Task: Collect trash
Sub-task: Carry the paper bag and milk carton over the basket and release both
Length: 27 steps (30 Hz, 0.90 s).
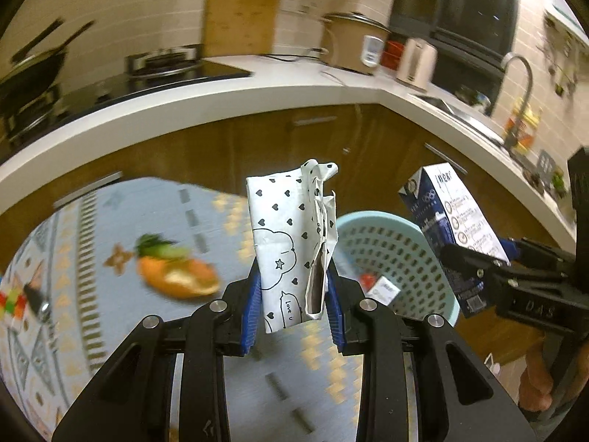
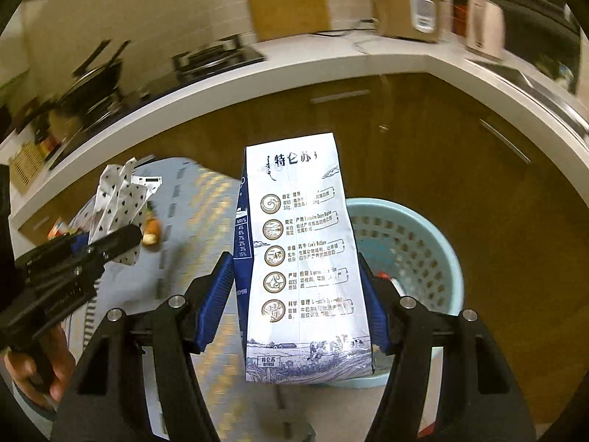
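Above the perforated plastic basket [image 1: 397, 254] we clamp: left gripper [image 1: 294, 294] on crumpled heart-print wrapper [image 1: 283, 243], right gripper [image 2: 298, 294] on glossy rectangular milk carton [image 2: 302, 258]; carton's text panel is readable only in right view.

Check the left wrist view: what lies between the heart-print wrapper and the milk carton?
The light blue basket, lower down behind the gap between wrapper and carton, with scraps already inside.

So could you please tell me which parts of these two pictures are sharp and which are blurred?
Left wrist view: the heart-print wrapper in the left gripper is crisp; the mat, counter and kettle smear.
Right wrist view: the milk carton in the right gripper is sharp with slight glare; the rice cooker streaks; the fisheye bends the counter edge.
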Motion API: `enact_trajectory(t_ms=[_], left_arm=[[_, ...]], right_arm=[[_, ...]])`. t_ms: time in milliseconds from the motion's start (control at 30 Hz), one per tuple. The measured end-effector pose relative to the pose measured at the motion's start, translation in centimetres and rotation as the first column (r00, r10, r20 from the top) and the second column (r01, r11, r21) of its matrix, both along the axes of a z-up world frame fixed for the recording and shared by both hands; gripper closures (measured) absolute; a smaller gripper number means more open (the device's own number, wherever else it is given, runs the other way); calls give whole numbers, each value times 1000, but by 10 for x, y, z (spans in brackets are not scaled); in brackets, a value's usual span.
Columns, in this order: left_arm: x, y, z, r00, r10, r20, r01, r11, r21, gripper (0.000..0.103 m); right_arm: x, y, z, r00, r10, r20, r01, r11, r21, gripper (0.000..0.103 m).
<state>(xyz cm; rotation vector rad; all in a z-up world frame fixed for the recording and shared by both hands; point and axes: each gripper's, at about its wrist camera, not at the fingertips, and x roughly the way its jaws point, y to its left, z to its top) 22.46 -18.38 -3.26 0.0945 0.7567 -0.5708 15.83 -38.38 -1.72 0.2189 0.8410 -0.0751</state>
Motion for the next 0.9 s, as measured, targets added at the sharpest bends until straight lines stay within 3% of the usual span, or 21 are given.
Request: enact_trajectory(t_ms=[267,433,567,733,833,900], left_arm=[[-2,-70,-28,989,-135,-57,138,990,41,74],[-4,-97,-43,978,-175,-110,182,982,54,72],[-3,-112,-56,970,-190,-150,199,979,51,72],[-7,-120,-65,967,-188,-170,202,977,66,61],[-11,-118,-63,967,-194,-167,206,977,55,40],[-13,-117,-62,970,-188,-154,199,978,59,38]], right_arm=[[-3,-50,-25,991,-118,-56,121,991,62,43],[-3,-75,-47,980,-161,-119,175,978,116,43],[-4,-85,-64,967,-195,-163,213,972,100,42],[-3,-96,-77,959,-199,-200,233,959,164,42],[-4,-101,-79,954,-218,-207,254,954,162,42],[-7,-104,-80,954,-218,-207,255,952,171,42]])
